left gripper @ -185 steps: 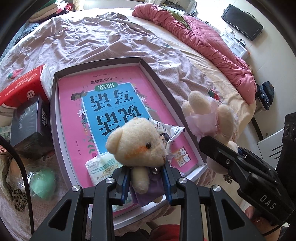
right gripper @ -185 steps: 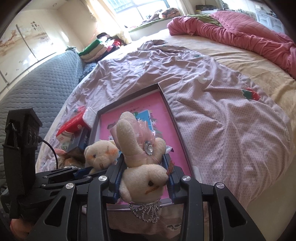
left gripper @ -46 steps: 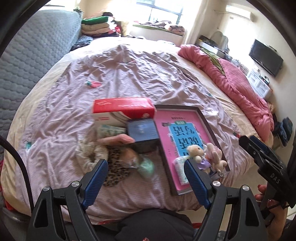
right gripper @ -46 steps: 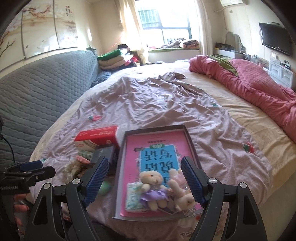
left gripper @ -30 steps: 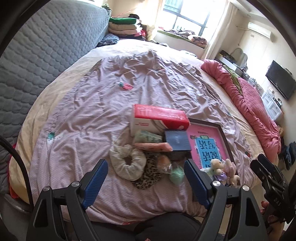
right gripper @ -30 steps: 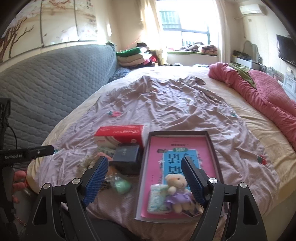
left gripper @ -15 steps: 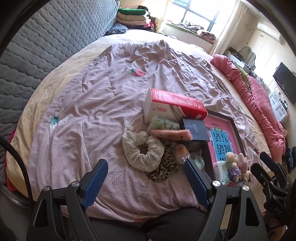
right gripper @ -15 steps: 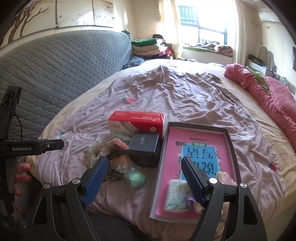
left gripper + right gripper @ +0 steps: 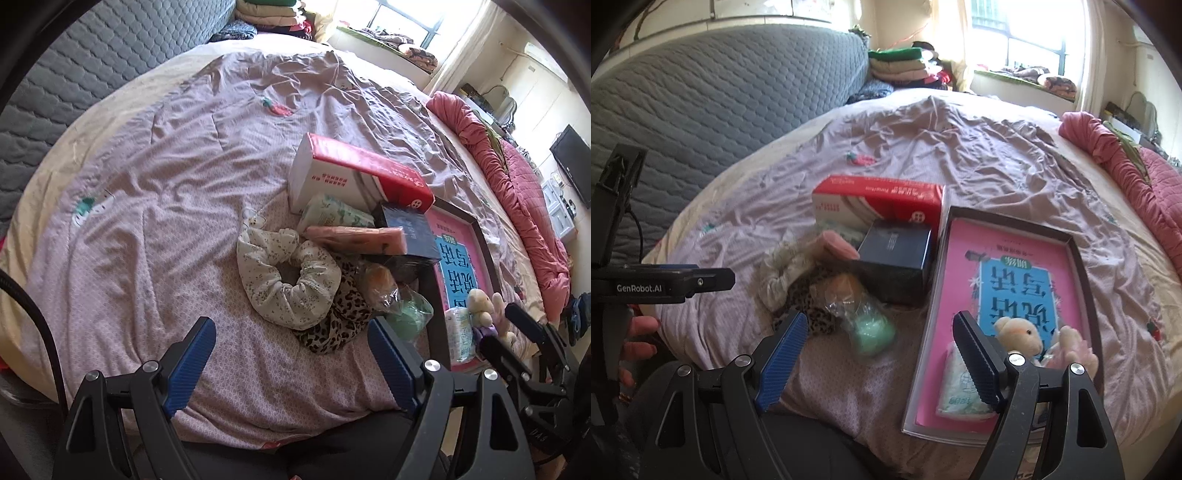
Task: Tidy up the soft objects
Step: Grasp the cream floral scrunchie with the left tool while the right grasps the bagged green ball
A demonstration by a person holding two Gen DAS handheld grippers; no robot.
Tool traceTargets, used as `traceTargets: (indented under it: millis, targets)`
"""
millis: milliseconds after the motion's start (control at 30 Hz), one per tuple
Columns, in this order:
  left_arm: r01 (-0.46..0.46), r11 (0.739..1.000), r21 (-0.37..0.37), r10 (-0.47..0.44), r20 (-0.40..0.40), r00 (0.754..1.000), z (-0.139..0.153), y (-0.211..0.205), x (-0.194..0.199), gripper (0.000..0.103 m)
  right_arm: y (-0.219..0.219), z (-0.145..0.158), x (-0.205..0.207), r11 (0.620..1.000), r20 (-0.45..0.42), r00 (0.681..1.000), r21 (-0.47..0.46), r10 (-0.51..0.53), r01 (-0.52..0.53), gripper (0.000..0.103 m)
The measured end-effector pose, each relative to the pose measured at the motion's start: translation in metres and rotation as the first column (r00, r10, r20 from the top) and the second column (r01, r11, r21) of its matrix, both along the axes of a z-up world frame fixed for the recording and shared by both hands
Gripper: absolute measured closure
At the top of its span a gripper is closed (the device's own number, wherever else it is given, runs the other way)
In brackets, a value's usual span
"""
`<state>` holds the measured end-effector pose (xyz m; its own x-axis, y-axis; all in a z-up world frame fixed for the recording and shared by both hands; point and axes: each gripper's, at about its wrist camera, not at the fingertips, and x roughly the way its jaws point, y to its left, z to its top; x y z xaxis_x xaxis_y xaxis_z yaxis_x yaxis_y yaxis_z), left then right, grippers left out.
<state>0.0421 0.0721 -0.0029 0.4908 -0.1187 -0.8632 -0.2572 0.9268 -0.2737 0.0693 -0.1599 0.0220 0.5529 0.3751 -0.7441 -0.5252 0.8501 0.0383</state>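
Scrunchies first: the floral scrunchie (image 9: 288, 280) lies on the sheet (image 9: 155, 206) at the middle of the left wrist view, with the leopard scrunchie (image 9: 338, 321) tucked under its 4 o'clock edge, touching it. Both sit past the left gripper (image 9: 291, 354), which hangs over the sheet with its blue pads spread wide and nothing between them.

At 3 o'clock from the leopard one there's a clear bag (image 9: 862, 314) with a green ball and something orange in it. At 12 o'clock from the floral scrunchie a red box (image 9: 354, 173) and a dark box (image 9: 897, 254) are piled up with a green pack (image 9: 332, 214) and a pink pack (image 9: 358, 238) leaning on them.

The tray (image 9: 1082, 273) sits just beside that pile on its 3 o'clock side, with a pink book (image 9: 1008, 280) inside. A bear (image 9: 1015, 332) and a bunny (image 9: 1071, 350) sit at its near end, touching each other, next to a wipes pack (image 9: 960, 387).

Right gripper (image 9: 879, 358) is spread wide too and has nothing in it; in its own view the bag is between its pads further out, and its right finger (image 9: 979, 369) covers part of the wipes pack.
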Motion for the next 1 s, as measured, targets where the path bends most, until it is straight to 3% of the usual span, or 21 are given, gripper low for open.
traceTargets:
  millis: [400, 767, 1000]
  targets:
    - [-0.012, 0.999, -0.031, 0.011, -0.027, 1.0, -0.027, 0.003, 0.024, 0.019, 0.026, -0.039, 0.013, 0.993, -0.072, 0.995, -0.087, 0.068, -0.074, 0.021]
    - [-0.066, 0.994, -0.092, 0.065, -0.015, 0.998, -0.05, 0.023, 0.043, 0.019, 0.064, -0.081, 0.027, 0.951, -0.055, 0.991, -0.278, 0.122, -0.133, 0.021]
    - [-0.111, 0.99, -0.082, 0.108, -0.038, 0.993, -0.068, 0.04, 0.055, 0.019, 0.07, -0.097, 0.036, 0.94, -0.072, 0.99, -0.313, 0.118, -0.135, 0.025]
